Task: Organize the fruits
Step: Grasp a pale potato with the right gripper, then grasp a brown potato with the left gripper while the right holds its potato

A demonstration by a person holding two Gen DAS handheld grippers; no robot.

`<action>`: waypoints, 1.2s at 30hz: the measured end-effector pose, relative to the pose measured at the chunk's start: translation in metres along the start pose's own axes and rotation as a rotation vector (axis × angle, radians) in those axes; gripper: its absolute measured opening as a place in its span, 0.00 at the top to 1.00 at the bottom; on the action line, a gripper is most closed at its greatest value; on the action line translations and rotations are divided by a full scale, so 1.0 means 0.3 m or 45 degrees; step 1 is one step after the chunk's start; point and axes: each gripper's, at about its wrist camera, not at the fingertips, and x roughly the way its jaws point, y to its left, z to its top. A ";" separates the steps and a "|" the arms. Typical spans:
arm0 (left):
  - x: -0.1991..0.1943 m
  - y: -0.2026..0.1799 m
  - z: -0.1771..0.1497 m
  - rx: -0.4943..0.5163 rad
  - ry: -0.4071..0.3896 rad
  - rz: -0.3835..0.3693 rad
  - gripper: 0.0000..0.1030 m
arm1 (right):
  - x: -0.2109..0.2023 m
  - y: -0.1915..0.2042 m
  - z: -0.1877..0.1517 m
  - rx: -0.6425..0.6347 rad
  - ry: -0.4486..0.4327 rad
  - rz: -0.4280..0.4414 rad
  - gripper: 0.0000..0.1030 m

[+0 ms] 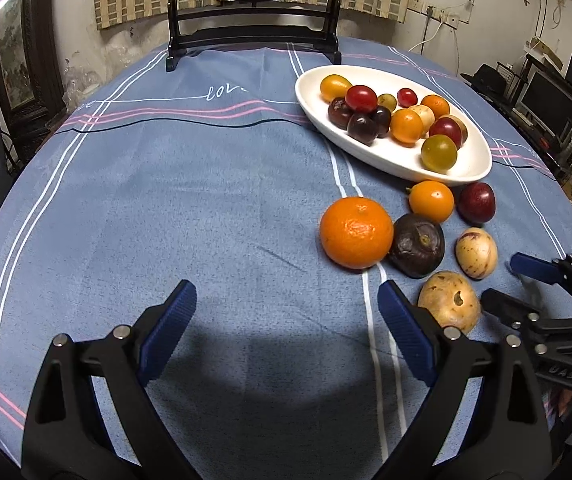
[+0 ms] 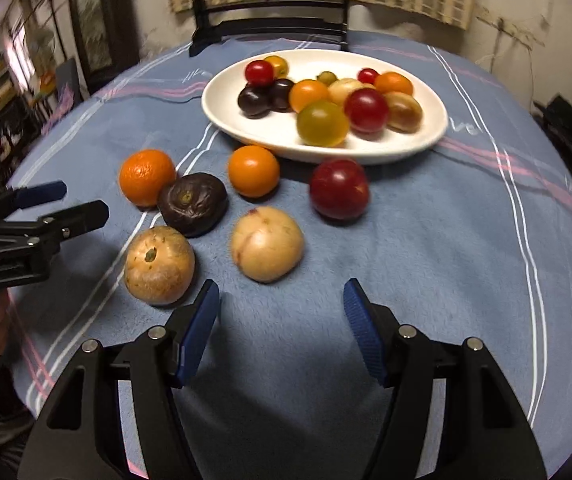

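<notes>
Six loose fruits lie on the blue tablecloth (image 2: 406, 260) just near of the white oval dish (image 2: 426, 136), which already carries a heap of small fruits. From the right wrist view they read: an orange (image 2: 148, 177) at far left, a dark wrinkled fruit (image 2: 193, 210) touching it, a small orange fruit (image 2: 253, 171) and a red fruit (image 2: 339, 188) just beside the dish's near rim, a pale speckled fruit (image 2: 267, 243) in the middle, and a tan fruit (image 2: 159, 265) with a hole in its skin nearest me.

Risks, as I judge them: the fruits are round and the cloth is soft, so an off-centre pinch may squirt one sideways into its neighbours or toward the table edge. The orange and the dark fruit touch, so a finger pushed between them may shove both. The dish is crowded; a fruit dropped onto the heap may roll others out. My two grippers work close together and may collide.

Right gripper (image 2: 282, 312): jaws stand partly apart, holding nothing, the pale speckled fruit just beyond the fingertips. Left gripper (image 1: 288, 312): jaws spread wide, empty, over bare cloth, its right finger (image 1: 402, 320) just beside the tan fruit; contact I cannot tell.
</notes>
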 end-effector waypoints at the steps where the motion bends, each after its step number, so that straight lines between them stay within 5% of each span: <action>1: 0.003 0.000 0.001 -0.001 0.003 -0.005 0.09 | 0.010 0.008 0.010 -0.018 0.006 -0.012 0.36; 5: 0.011 0.004 0.001 -0.002 0.010 -0.015 0.09 | 0.047 0.015 0.046 -0.041 0.005 -0.027 0.38; 9: 0.004 0.002 -0.001 0.003 0.011 -0.025 0.09 | 0.066 0.019 0.067 -0.043 0.003 0.023 0.60; 36: 0.038 -0.255 -0.046 0.130 0.083 -0.133 0.10 | -0.042 -0.110 -0.076 0.118 -0.057 0.058 0.60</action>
